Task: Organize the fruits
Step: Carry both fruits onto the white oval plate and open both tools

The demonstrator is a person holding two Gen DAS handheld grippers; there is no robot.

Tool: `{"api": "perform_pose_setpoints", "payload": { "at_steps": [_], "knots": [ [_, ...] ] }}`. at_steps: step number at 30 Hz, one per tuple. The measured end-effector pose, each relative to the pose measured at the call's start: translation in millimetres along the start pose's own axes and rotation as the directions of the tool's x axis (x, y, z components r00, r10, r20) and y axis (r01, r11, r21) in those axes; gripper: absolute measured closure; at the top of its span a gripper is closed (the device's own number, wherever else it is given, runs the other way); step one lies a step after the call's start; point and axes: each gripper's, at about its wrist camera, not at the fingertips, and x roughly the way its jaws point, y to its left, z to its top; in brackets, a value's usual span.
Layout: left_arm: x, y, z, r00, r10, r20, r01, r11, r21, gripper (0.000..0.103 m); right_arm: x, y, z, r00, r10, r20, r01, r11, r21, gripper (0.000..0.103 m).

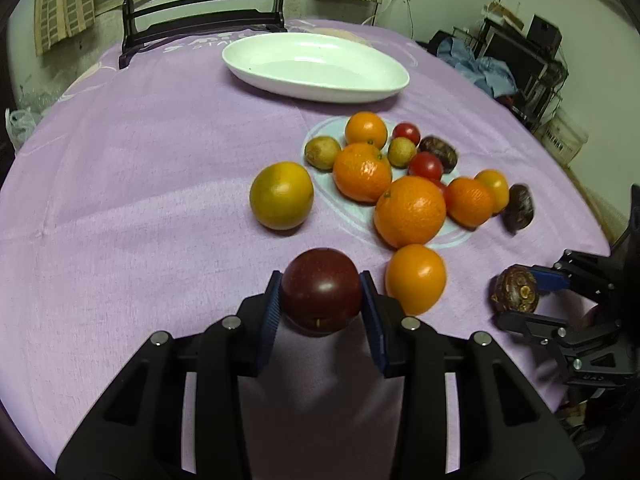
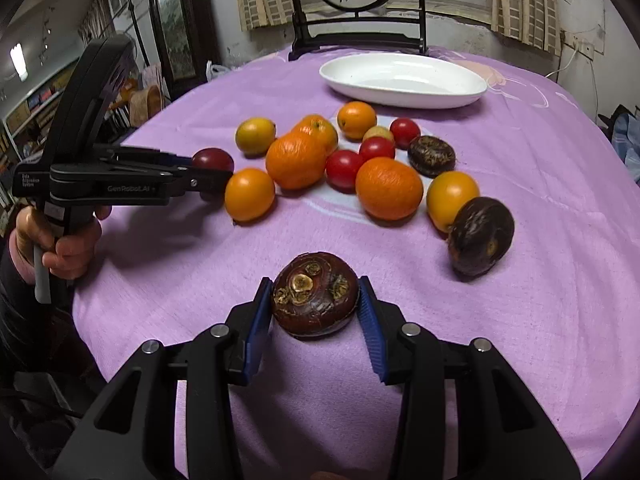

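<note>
I see purple tablecloth (image 1: 140, 184) | dark chair (image 2: 360, 40) behind table | striped curtains (image 2: 520, 4) | blue clothes (image 1: 480, 68) at right

Both fisheye cameras sit just behind their own grippers, close above the purple tablecloth (image 1: 140, 168), looking steeply down and forward toward the white oval dish (image 1: 316, 66) at the far side. The right wrist view stands right of the left one. Both share the dish (image 2: 404, 80) and the loose fruit before it.
</note>
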Motion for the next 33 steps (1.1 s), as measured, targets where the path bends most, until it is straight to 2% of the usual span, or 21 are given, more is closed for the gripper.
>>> {"api": "perform_pose_setpoints", "payload": {
  "at_steps": [4, 7, 8, 11, 13, 15, 17, 20, 23, 27, 29, 31, 33],
  "knots": [
    [-19.8, 1.2, 16.9, 0.997, -0.040, 0.066, 0.041, 0.999, -0.020, 0.065, -21.7, -12.5, 23.6, 0.991, 0.106, 0.080, -0.111, 0.991, 0.069, 0.060],
    [-27.1, -2.5, 51.1, 0.990, -0.043, 0.136, 0.046, 0.999, -0.025, 0.065, -33.1, -24.5, 56.3, 0.982, 0.087, 0.165, -0.103, 0.991, 0.090, 0.060],
    [-25.5, -3.6, 64.5, 0.987, -0.047, 0.152, 0.052, 0.998, -0.028, 0.065, -32.9, -32.8, 76.3, 0.978, 0.066, 0.200, -0.090, 0.990, 0.111, 0.060],
    [-5.2, -6.5, 115.8, 0.982, -0.030, 0.185, 0.040, 0.998, -0.050, 0.064, -15.4, -54.1, 123.5, 0.973, 0.040, 0.225, -0.078, 0.983, 0.166, 0.060],
    [16.7, -4.5, 143.5, 0.986, -0.005, 0.169, 0.018, 0.997, -0.074, 0.064, 11.2, -67.1, 156.3, 0.981, -0.011, 0.196, -0.028, 0.981, 0.193, 0.060],
    [38.7, -0.2, 165.9, 0.990, 0.005, 0.138, 0.010, 0.995, -0.103, 0.064, 37.3, -79.7, 174.7, 0.988, -0.047, 0.149, 0.014, 0.977, 0.213, 0.060],
    [62.8, 4.4, 185.5, 0.991, 0.072, 0.114, -0.059, 0.992, -0.116, 0.064, 65.3, -89.7, 190.0, 0.994, -0.073, 0.086, 0.052, 0.974, 0.222, 0.060],
    [86.0, 14.4, 196.3, 0.994, 0.092, 0.063, -0.083, 0.987, -0.136, 0.064, 94.7, -102.7, 201.8, 0.998, -0.066, 0.006, 0.063, 0.971, 0.233, 0.060],
    [103.5, 20.4, 198.0, 0.994, 0.112, 0.021, -0.108, 0.985, -0.132, 0.064, 113.9, -103.4, 205.5, 0.997, -0.070, -0.039, 0.077, 0.974, 0.212, 0.060],
    [114.5, 26.6, 199.6, 0.992, 0.123, 0.002, -0.122, 0.983, -0.137, 0.064, 120.6, -102.3, 208.4, 0.994, -0.086, -0.060, 0.096, 0.979, 0.182, 0.059],
    [112.3, 27.7, 198.2, 0.991, 0.136, 0.008, -0.133, 0.981, -0.138, 0.058, 119.2, -101.0, 208.0, 0.994, -0.091, -0.059, 0.100, 0.979, 0.179, 0.056],
    [99.5, 27.9, 197.9, 0.988, 0.150, 0.040, -0.143, 0.979, -0.147, 0.035, 111.2, -101.8, 208.8, 0.996, -0.072, -0.050, 0.080, 0.979, 0.185, 0.049],
    [81.3, 27.9, 195.8, 0.986, 0.146, 0.083, -0.132, 0.979, -0.157, 0.023, 97.3, -101.0, 206.8, 0.998, -0.060, -0.027, 0.064, 0.981, 0.181, 0.040]
  ]
}}
